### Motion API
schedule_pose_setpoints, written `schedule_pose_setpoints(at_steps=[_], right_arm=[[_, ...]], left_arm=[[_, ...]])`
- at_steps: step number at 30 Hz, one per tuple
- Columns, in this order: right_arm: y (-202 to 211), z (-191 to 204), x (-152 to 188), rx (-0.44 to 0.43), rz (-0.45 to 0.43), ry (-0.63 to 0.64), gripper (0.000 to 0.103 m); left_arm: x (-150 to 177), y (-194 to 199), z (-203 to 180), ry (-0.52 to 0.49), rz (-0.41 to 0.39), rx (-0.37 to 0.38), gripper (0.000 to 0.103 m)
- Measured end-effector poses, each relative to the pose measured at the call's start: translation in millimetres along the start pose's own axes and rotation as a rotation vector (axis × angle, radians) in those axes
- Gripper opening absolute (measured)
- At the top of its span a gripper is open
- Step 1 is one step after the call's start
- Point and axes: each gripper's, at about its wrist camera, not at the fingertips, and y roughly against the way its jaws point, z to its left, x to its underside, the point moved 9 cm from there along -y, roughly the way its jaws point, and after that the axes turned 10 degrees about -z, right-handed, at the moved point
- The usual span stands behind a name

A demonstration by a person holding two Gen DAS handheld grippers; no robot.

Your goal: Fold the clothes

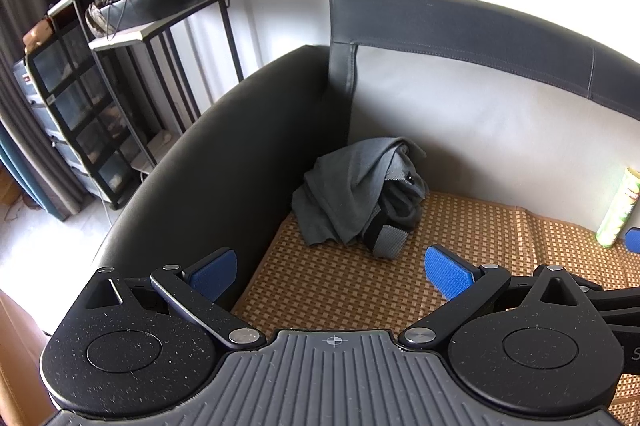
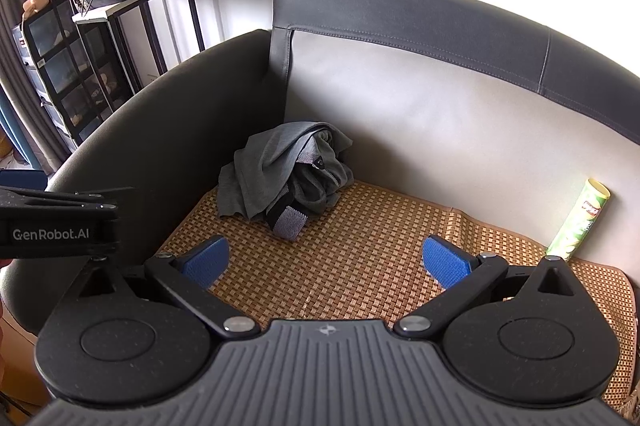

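Note:
A crumpled grey garment (image 1: pixel 356 194) (image 2: pixel 284 174) lies bunched in the back left corner of the sofa seat, on a woven brown mat (image 1: pixel 352 282) (image 2: pixel 360 226). Its striped waistband faces the front. My left gripper (image 1: pixel 332 272) hangs open above the mat, short of the garment, with nothing between its blue pads. My right gripper (image 2: pixel 326 260) is also open and empty, a little in front and to the right of the heap. The left gripper's body (image 2: pixel 56 226) shows at the left edge of the right wrist view.
The dark sofa armrest (image 1: pixel 224 154) curves along the left and the backrest (image 1: pixel 480 106) stands behind the garment. A green snack tube (image 2: pixel 578 218) (image 1: pixel 618 210) leans against the backrest at the right. Black shelves (image 1: pixel 88 98) with a rock planter stand beyond the armrest.

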Motion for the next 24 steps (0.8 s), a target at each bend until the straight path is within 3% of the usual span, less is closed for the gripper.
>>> schedule_pose_setpoints(at_steps=[4,13,18,24], right_arm=[[-3,-3,-1,-0.008,0.001,0.004,0.103],[-37,-9,-14,-0.058,0.018,0.038,0.103],[-90,-5,-21,-0.024,0.037,-0.008,0.103],[-189,12,-27,-0.011,0.077,-0.044,0.103]], left_arm=[[1,-3,-2,0.018,0.013,-0.003,0.103],[5,-49,-3,0.026,0.081,-0.015,0.103],[12,-120,4,-0.049,0.123,0.03,0.103],[30,-238,11,-0.084,0.164,0.121,0.101]])
